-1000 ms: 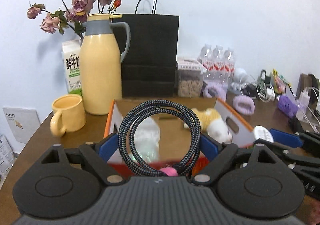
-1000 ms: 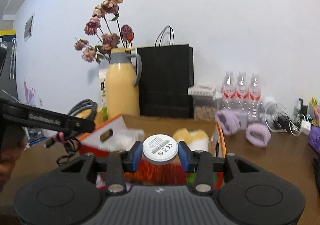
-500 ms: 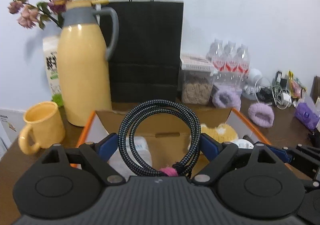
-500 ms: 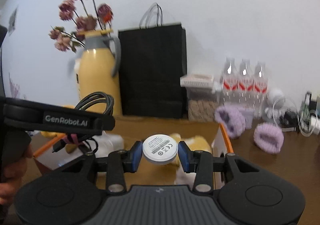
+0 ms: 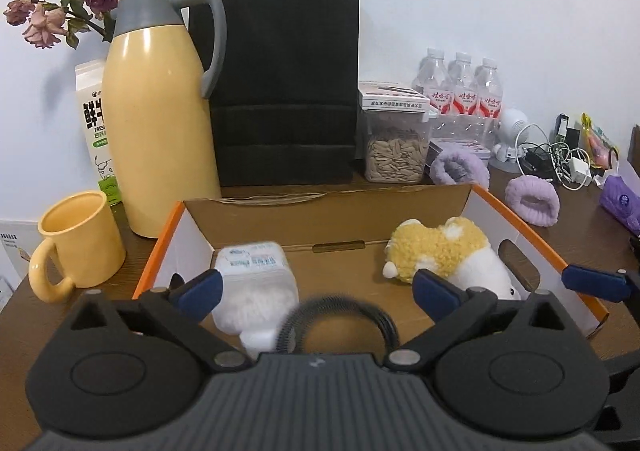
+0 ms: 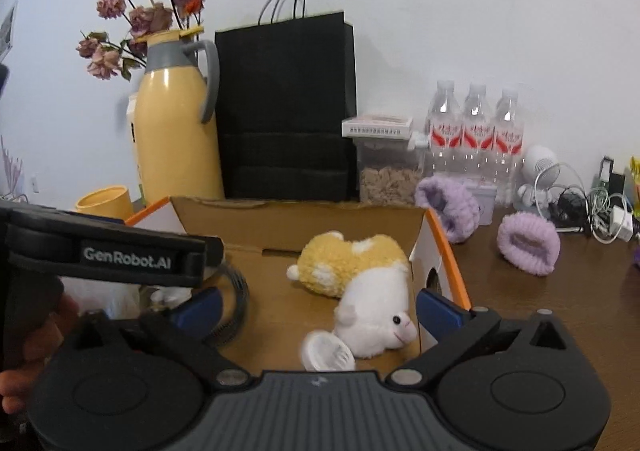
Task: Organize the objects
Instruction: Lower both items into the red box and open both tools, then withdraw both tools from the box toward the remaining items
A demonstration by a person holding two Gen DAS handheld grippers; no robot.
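Over the near edge of the cardboard box [image 5: 500, 207], your left tool [image 5: 316, 287] is opening, its coiled cable [image 5: 340, 315] dropping free between the pads. Your right tool [image 6: 318, 305] is opening too, its white disc [image 6: 326, 351] falling beside the plush toy [image 6: 360, 283]. This looks like the release step. Next, I judge, lift both tools clear and reach for the purple scrunchies [image 6: 528, 243] on the bench [image 6: 560, 299].

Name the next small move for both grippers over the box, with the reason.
Probably lift both clear of the cardboard box. The left gripper and right gripper are opening, gripping nothing; the coiled cable and white disc are already inside.
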